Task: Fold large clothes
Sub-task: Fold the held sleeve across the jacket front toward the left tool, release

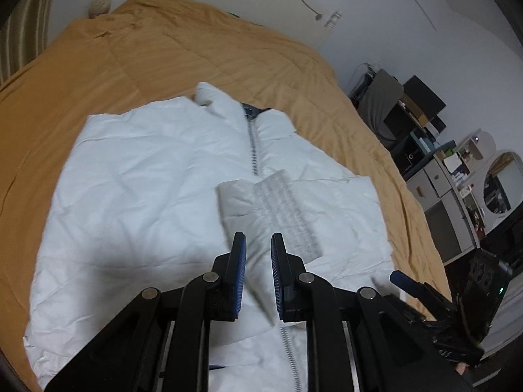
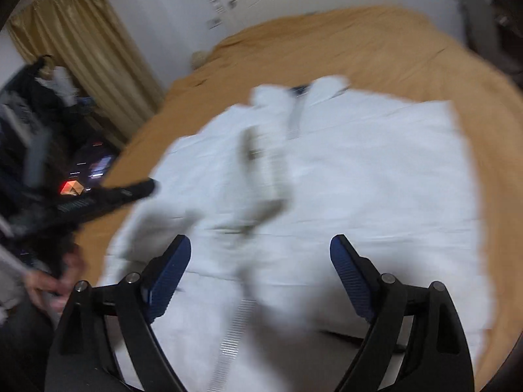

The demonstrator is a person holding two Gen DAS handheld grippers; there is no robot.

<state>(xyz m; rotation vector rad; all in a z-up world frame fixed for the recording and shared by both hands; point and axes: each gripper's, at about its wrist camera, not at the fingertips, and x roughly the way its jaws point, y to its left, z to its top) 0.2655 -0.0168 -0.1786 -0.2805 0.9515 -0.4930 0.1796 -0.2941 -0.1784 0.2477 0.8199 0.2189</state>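
A white padded jacket (image 1: 157, 176) is seen spread front-up on a mustard quilt (image 1: 170, 49), collar away from the cameras, zip (image 1: 253, 143) closed down the middle. One sleeve (image 1: 261, 202) is laid folded across the chest, its ribbed cuff (image 1: 287, 212) just right of the zip (partly blurred).

Around it, left to right in the left wrist view: striped curtain (image 1: 23, 36) at the far left edge, a small pale round object (image 1: 99, 5) at the head of the bed, a wall cable with switch plate (image 1: 333, 18), then cluttered shelving and cabinets (image 1: 434, 176) along the right wall. Nothing is seen lying on the jacket besides its own sleeve.

Left gripper (image 1: 258, 251): jaws nearly closed, a narrow gap left; a fold of white sleeve fabric is seen running up between the pads. Whether it is actually pinched cannot be told. Right gripper (image 2: 260, 254): jaws spread wide, nothing between them; held above the jacket's lower front, no contact visible. Its view is heavily motion-blurred.

In the right wrist view a hand (image 2: 49, 285) is seen at lower left, beside the bed edge. Walls are plain white; a gold curtain (image 2: 85, 49) hangs in the corner.
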